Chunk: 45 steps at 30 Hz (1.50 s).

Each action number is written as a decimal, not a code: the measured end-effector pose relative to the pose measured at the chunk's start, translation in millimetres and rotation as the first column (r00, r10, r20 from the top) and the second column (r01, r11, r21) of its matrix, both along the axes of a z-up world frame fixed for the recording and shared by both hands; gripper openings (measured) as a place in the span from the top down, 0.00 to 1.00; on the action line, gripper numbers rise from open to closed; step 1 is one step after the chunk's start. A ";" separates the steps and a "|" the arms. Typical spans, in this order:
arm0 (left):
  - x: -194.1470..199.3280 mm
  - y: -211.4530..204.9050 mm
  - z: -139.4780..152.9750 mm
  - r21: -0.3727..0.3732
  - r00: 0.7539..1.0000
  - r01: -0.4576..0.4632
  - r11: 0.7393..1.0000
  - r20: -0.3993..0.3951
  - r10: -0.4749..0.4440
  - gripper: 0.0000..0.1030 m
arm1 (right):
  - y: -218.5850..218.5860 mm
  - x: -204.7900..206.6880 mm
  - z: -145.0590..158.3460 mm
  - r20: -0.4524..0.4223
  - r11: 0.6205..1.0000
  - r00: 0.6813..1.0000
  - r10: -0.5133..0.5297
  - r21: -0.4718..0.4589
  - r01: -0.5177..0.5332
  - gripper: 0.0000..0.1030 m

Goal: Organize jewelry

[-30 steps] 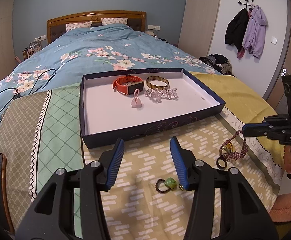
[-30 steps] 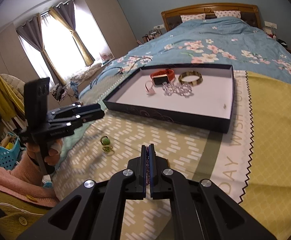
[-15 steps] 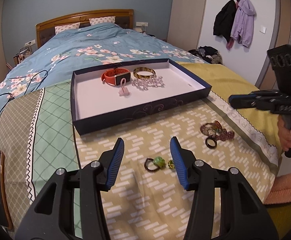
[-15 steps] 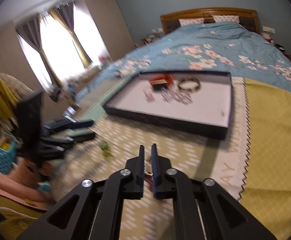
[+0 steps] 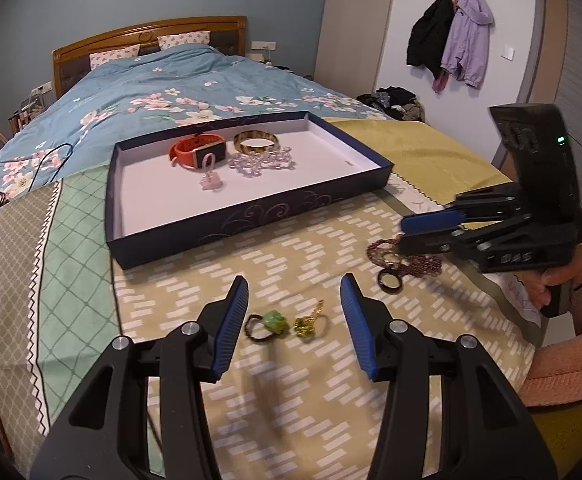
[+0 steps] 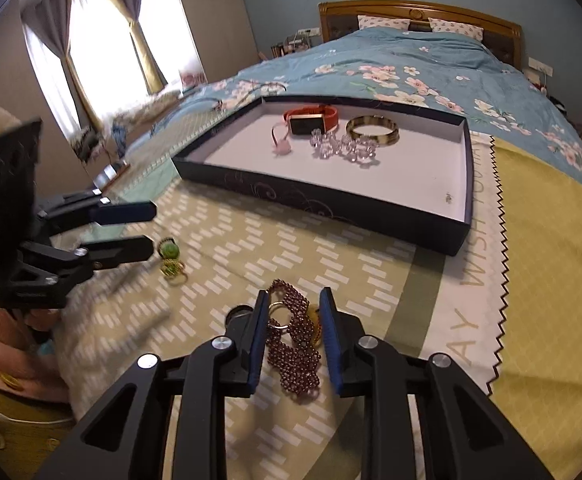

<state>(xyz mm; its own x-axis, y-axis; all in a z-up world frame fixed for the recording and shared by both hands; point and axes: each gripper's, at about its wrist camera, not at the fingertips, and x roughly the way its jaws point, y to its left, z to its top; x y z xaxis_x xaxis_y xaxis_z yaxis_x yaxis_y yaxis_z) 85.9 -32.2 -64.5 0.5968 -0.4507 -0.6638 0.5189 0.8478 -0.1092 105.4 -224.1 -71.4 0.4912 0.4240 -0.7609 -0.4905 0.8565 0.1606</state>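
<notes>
i have the right gripper (image 6: 293, 312) low over the patterned cloth (image 6: 251, 240), its jaws having just been opening; they now stand a little apart, with the dark red beaded bracelet (image 6: 293, 344) lying slack between them, neither pad pressing on it. the bracelet's long axis runs roughly along the fingers, from near my camera out toward the navy tray (image 6: 331, 204), with a gold ring (image 6: 277, 308) on top of it and a black ring (image 5: 390, 281) just beside it. my left gripper (image 5: 294, 312) hangs spread wide and empty, with the green bead hair tie (image 5: 269, 322) and a small gold trinket (image 5: 307, 322) on the cloth between its fingers (untouched, as far as i can see). inside the tray sit the orange watch (image 5: 197, 150), gold bangle (image 5: 255, 142), clear bead bracelet (image 5: 261, 160) and pink charm (image 5: 210, 182).
</notes>
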 end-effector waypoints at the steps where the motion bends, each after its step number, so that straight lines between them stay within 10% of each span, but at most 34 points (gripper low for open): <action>1: -0.8 -2.0 0.4 0.000 1.000 0.007 1.000 0.001 -0.007 0.54 | 1.5 0.1 -1.0 0.006 1.000 1.000 0.001 -0.015 -0.001 0.84; 5: -4.1 -14.3 2.6 0.004 0.999 0.051 0.999 0.010 -0.051 0.54 | 2.1 -1.6 1.8 0.036 0.999 0.999 0.003 -0.052 -0.001 0.99; 22: 6.7 -83.2 -15.8 0.055 0.973 0.225 0.973 -0.061 -0.222 0.56 | -9.3 0.3 9.9 0.033 1.000 0.999 -0.018 0.020 0.017 0.88; 29: 21.3 -91.7 -30.9 0.059 0.965 0.228 0.972 -0.148 -0.218 0.79 | -29.4 -2.5 1.2 -0.016 0.997 0.998 -0.056 0.058 0.057 0.83; 45: 23.1 -56.1 -25.2 0.022 0.984 0.121 0.992 -0.133 -0.117 0.79 | -22.4 -19.4 -9.0 -0.054 0.999 0.999 -0.004 0.036 0.006 0.79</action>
<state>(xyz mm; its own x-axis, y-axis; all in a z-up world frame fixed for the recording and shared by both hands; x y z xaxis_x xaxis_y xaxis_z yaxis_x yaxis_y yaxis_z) 109.0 -88.3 -89.8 0.4472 -0.4916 -0.7472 0.5988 0.7851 -0.1582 86.0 -246.5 -80.4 0.4522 0.4493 -0.7705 -0.4758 0.8522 0.2177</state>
